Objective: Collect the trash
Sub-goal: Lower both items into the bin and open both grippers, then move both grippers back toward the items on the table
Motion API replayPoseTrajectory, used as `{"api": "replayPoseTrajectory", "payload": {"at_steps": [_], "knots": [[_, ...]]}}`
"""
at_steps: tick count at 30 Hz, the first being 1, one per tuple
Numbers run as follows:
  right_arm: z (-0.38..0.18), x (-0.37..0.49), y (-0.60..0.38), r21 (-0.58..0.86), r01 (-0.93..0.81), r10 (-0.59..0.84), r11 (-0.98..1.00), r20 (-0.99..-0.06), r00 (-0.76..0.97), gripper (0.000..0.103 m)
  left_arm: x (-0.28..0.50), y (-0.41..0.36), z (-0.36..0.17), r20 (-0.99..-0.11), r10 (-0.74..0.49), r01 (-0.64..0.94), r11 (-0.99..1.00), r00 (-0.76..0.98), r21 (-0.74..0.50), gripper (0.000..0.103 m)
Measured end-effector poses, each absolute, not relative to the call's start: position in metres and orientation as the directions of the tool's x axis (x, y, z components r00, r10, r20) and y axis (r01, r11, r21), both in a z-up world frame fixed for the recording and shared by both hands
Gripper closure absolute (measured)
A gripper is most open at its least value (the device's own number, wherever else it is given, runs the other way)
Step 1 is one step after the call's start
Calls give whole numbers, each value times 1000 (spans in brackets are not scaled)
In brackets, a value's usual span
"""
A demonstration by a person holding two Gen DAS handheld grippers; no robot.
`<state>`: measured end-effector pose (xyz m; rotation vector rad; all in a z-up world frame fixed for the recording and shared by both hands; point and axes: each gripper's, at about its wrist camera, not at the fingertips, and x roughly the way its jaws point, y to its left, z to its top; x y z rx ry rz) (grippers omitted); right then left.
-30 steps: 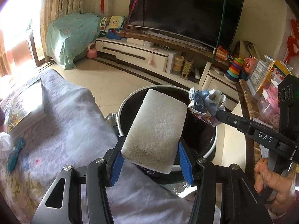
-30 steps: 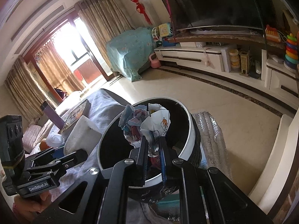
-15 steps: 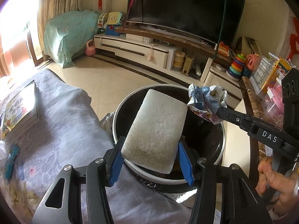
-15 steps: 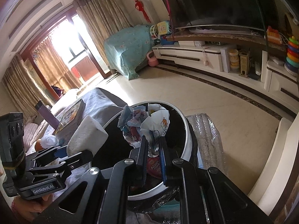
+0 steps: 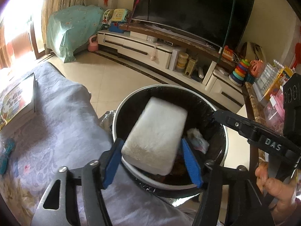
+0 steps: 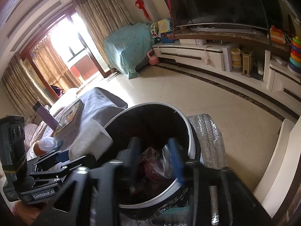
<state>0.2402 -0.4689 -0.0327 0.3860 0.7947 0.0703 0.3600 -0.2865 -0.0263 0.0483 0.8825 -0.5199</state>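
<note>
A white foam block, blurred, tips down over the near rim of the black-lined trash bin. My left gripper is opening, and its blue pads stand just off the block's sides. The right gripper reaches over the bin from the right with nothing in it. In the right wrist view the right gripper is opening and blurred above the bin. The crumpled printed paper lies inside on other trash. The left gripper and the block show at left.
The bin stands against a grey-covered table that holds a book and a teal toy. A silver foil mat lies beside the bin. A person's hand grips the right tool. A low TV cabinet runs along the far wall.
The right jaws came apart and the crumpled paper dropped into the bin. The left pads spread, and the foam block slid lower toward the bin.
</note>
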Motion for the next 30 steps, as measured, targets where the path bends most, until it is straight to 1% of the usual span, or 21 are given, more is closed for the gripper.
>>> {"api": "replayPoseTrajectory", "payload": {"at_steps": [1, 4, 6, 8, 11, 12, 14, 16, 21, 30], "knots": [[-33, 238, -468, 371, 81, 210, 925, -678, 704, 48, 358, -284, -27, -748, -411, 449, 877, 521, -169, 36], [-32, 232, -465, 384, 78, 219, 920, -669, 711, 46, 352, -277, -27, -750, -406, 436, 883, 522, -176, 35], [-31, 228, -464, 396, 77, 225, 915, -659, 718, 39, 346, -270, -27, -746, -412, 429, 884, 524, -187, 35], [-30, 224, -462, 409, 74, 233, 910, -648, 725, 29, 337, -259, -26, -738, -413, 416, 888, 534, -196, 35], [-26, 213, -454, 440, 62, 250, 896, -614, 748, 22, 324, -244, -27, -733, -410, 390, 896, 543, -212, 35], [-24, 213, -452, 446, 58, 255, 893, -609, 751, 21, 319, -238, -28, -731, -410, 380, 899, 546, -220, 35], [-22, 207, -443, 462, 40, 275, 886, -593, 757, 14, 308, -223, -31, -730, -403, 352, 906, 552, -234, 35], [-21, 205, -434, 474, 26, 294, 880, -586, 756, 10, 299, -211, -33, -729, -398, 333, 911, 557, -242, 35], [-17, 199, -398, 443, -26, 312, 896, -588, 746, 10, 277, -169, -36, -729, -374, 270, 926, 573, -262, 35], [-32, 195, -342, 464, -91, 389, 881, -601, 698, 10, 249, -96, -35, -725, -321, 139, 943, 609, -301, 35]]}}
